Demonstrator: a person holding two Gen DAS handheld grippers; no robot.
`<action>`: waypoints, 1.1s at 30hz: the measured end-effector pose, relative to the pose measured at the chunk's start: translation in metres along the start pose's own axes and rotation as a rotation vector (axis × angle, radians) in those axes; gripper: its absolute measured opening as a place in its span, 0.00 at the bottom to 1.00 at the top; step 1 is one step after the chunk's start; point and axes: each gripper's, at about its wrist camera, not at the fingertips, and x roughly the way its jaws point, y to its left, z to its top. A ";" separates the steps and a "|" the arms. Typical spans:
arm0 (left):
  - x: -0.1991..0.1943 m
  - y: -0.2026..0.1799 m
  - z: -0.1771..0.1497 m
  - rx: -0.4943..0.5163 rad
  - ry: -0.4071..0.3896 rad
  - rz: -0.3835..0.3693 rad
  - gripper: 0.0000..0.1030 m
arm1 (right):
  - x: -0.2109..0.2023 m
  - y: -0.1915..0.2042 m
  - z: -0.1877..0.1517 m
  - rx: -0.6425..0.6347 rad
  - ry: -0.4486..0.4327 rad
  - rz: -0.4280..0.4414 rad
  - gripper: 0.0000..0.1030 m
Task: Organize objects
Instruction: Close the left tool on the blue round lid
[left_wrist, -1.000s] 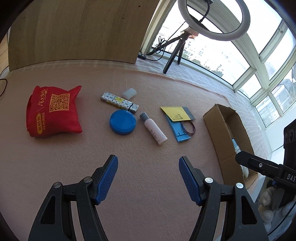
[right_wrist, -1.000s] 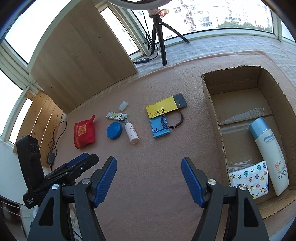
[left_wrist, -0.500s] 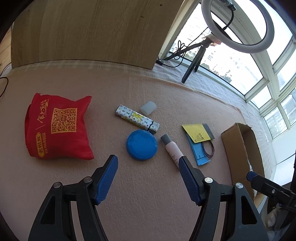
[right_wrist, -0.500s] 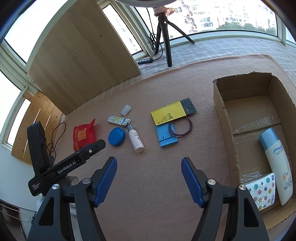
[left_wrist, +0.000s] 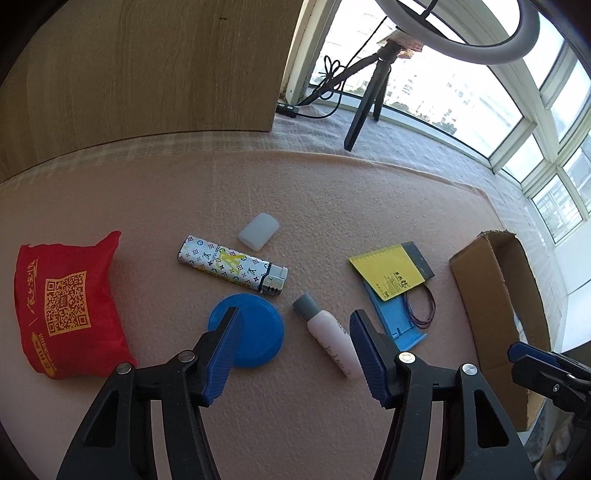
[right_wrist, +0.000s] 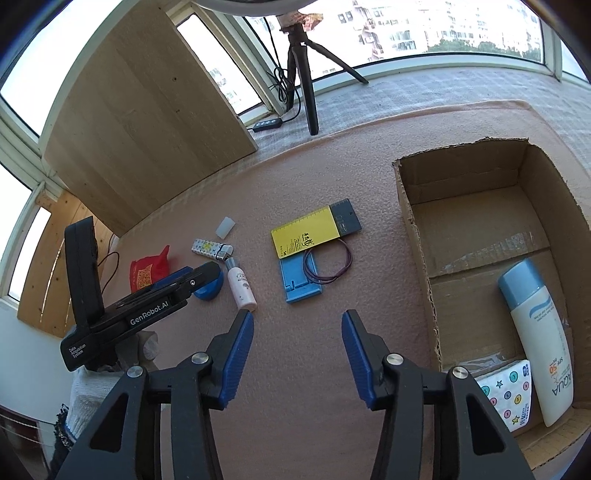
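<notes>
Lighter (left_wrist: 232, 264) and bottle (left_wrist: 330, 335) beside blue lid (left_wrist: 255, 330)

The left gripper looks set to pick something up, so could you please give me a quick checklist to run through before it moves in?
1. Left gripper open and empty: ok.
2. Small white bottle lies flat between the fingertips in the left wrist view, nearest the right-hand one: ok.
3. Bottle free of neighbours: ok, though the blue lid and the lighter lie close by.
4. Right gripper open, empty, away from the bottle: ok.
5. Cardboard box has bare floor left beside the sunscreen bottle and the spotted packet: ok.
6. Height of the left gripper above the mat: cannot tell.
</notes>
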 end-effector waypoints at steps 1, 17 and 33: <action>0.003 -0.002 0.003 0.001 0.006 -0.007 0.62 | 0.001 -0.002 0.000 0.003 0.003 0.001 0.43; 0.020 0.013 0.012 0.015 0.038 0.089 0.46 | 0.001 -0.012 -0.002 0.031 0.013 0.024 0.43; 0.025 0.026 0.000 0.013 0.063 0.069 0.45 | 0.006 0.001 -0.010 0.002 0.034 0.030 0.43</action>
